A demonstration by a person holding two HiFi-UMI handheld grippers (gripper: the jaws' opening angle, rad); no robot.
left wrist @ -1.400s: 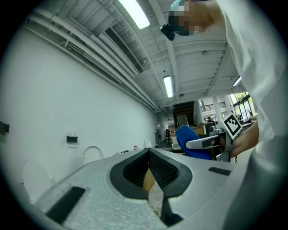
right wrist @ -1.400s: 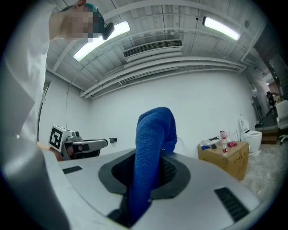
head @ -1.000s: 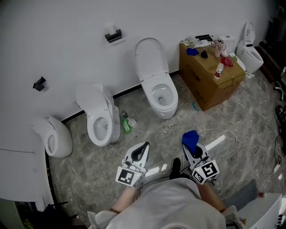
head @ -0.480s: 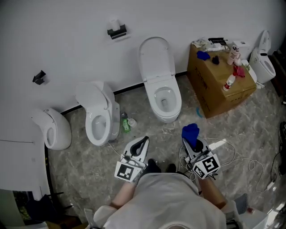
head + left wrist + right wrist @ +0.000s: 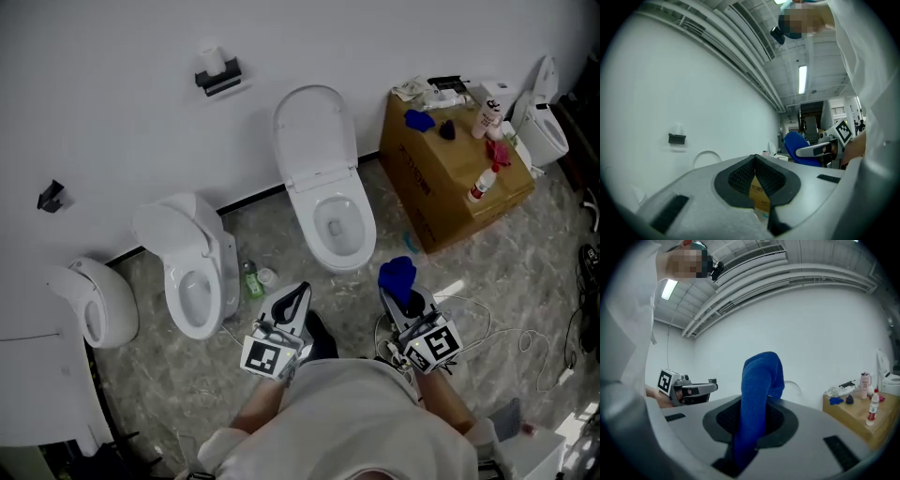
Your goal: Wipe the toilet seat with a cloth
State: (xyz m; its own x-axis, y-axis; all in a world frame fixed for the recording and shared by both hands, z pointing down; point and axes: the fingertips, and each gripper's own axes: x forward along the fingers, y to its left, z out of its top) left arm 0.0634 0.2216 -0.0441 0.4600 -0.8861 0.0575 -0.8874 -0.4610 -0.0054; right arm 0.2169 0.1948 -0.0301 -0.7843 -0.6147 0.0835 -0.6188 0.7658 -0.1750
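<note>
**Room inspection: walls, floor, fittings, lighting**

I note a plain white wall (image 5: 112, 37) carrying a black paper holder (image 5: 217, 75) and a small black fitting (image 5: 51, 196). The floor (image 5: 534, 253) is grey marbled stone, with a dark skirting line where it meets the wall. A cardboard box (image 5: 450, 178) stands against the wall, cluttered with bottles on top. White cables (image 5: 487, 319) lie loose on the floor. Overhead, a strip light (image 5: 802, 79) is lit among exposed ceiling ducts (image 5: 754, 256).

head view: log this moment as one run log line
stage: pre-wipe | right gripper: shut on blue fabric cloth | left gripper: shut, empty | white oval toilet seat: lid up, no gripper touching
</note>
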